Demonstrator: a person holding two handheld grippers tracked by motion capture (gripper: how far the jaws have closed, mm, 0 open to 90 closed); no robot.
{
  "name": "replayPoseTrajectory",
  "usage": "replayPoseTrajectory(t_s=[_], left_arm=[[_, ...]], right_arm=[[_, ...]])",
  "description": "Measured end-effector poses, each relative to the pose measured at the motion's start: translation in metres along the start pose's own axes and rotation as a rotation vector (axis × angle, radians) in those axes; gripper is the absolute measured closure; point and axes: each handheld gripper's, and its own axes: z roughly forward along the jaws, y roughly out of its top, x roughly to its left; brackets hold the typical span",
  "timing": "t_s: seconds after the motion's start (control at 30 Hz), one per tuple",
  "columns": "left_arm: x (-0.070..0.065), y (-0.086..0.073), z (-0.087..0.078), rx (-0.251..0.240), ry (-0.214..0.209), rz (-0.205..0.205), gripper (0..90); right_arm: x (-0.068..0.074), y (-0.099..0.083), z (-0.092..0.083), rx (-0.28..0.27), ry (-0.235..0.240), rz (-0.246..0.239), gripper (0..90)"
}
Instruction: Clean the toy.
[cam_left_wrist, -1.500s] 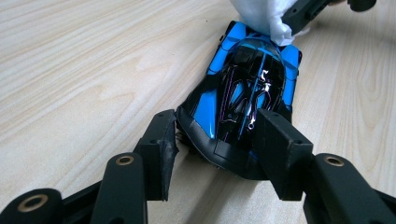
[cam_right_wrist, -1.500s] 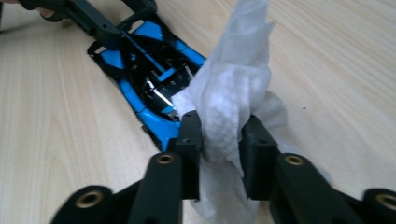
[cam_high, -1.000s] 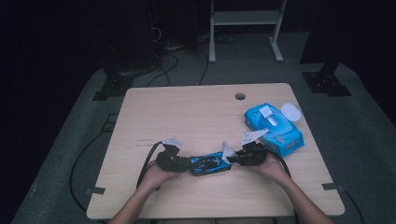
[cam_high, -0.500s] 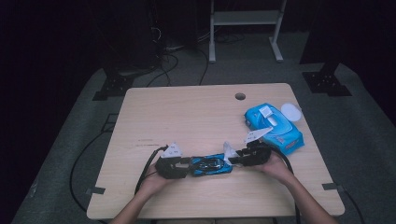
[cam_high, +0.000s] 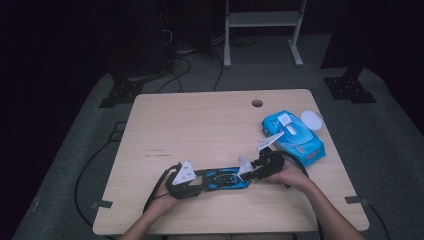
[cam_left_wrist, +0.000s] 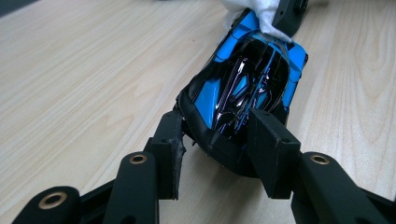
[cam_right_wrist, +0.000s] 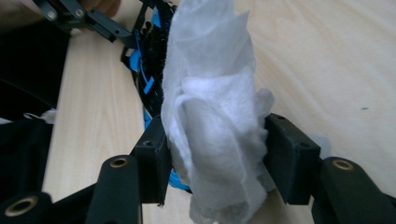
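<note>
Blue-and-black toy car (cam_left_wrist: 247, 88) lies on the wooden tabletop (cam_high: 200, 125), pinched by the left tool (cam_left_wrist: 219, 144); the right tool (cam_right_wrist: 215, 154), jaws just widening, brackets a crumpled white wipe (cam_right_wrist: 210, 116).

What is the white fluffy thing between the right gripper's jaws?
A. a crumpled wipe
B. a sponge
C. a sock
A: the right gripper has a crumpled white wipe between its jaws, right up against the blue toy car.
</note>
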Motion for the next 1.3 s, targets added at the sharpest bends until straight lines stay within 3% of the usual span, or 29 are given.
replayPoseTrajectory(t_s=[0.17,0.23,0.3,0.37,0.47,0.53,0.63,0.73,0.87,1.13,1.3], left_arm=[[0.002,-0.001,0.000,0.001,-0.018,-0.012,55.4],[0.008,0.001,0.003,0.028,-0.047,-0.074,42.7],[0.015,0.002,0.006,0.045,-0.080,-0.120,36.8],[0.021,0.003,0.010,0.073,-0.128,-0.158,32.2],[0.026,0.004,0.016,0.071,-0.192,-0.168,32.2],[0.025,0.005,0.018,0.045,-0.198,-0.124,36.8],[0.023,0.008,0.020,0.055,-0.121,-0.054,45.1],[0.023,0.014,0.025,0.084,-0.030,0.024,45.5],[0.024,0.016,0.031,0.068,-0.024,0.028,44.1],[0.020,0.019,0.026,0.009,-0.098,-0.009,41.5],[0.021,0.019,0.027,0.016,-0.099,-0.017,44.4]], right_arm=[[0.000,0.000,0.005,0.008,0.024,-0.004,46.5],[0.001,-0.001,0.004,0.001,0.031,-0.011,50.0],[0.004,-0.001,0.002,-0.018,0.034,-0.043,53.0],[0.009,0.000,0.000,-0.018,0.008,-0.089,53.7],[0.016,0.001,0.000,-0.022,-0.034,-0.162,54.3],[0.020,0.003,-0.001,-0.026,-0.074,-0.201,54.5],[0.022,0.006,-0.003,-0.058,-0.156,-0.220,57.0],[0.022,0.008,-0.004,-0.077,-0.231,-0.218,57.3],[0.024,0.009,-0.005,-0.077,-0.306,-0.237,56.9],[0.033,0.006,-0.013,-0.040,-0.335,-0.248,50.6],[0.039,0.000,-0.023,-0.068,-0.362,-0.226,53.4]])
